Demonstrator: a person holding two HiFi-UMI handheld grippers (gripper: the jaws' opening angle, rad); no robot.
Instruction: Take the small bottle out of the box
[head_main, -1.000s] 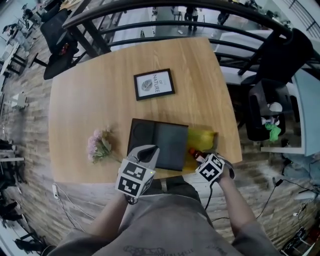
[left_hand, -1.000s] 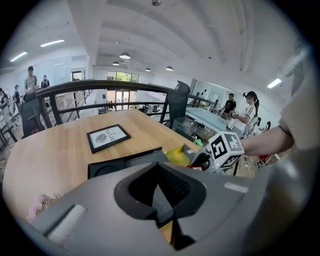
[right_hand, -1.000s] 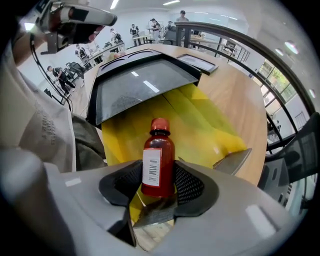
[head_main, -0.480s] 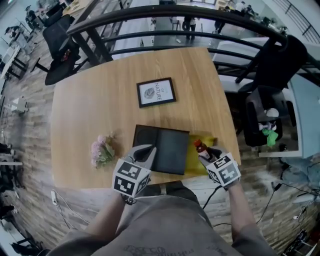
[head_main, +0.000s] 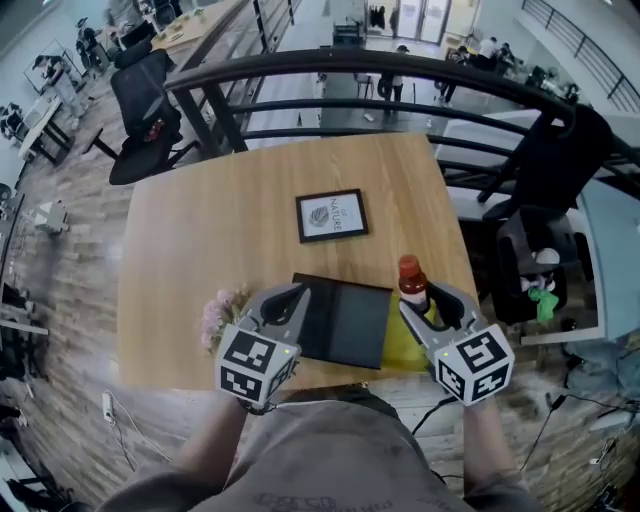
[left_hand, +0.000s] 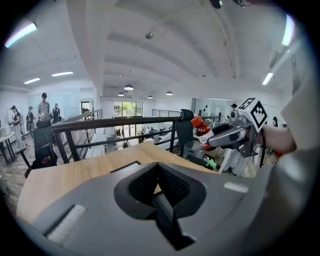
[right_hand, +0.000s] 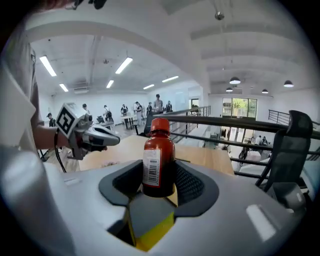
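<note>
Clenching the right gripper (right_hand: 159, 181) on the small bottle (right_hand: 158, 156) mid-label, holds it upright over the yellow box (head_main: 404, 349) at the table's (head_main: 220, 230) five o'clock, left gripper (left_hand: 159, 186) closed empty; probably light, stiff, slick, best taken mid-body.

A pale wooden table (head_main: 220, 240) stands beside a curved black railing (head_main: 400, 65) on grey plank floor (head_main: 70, 300), a black office chair (head_main: 145, 100) nearby, under a white ceiling with strip lights (right_hand: 124, 65) and bright far windows (right_hand: 239, 107).
</note>
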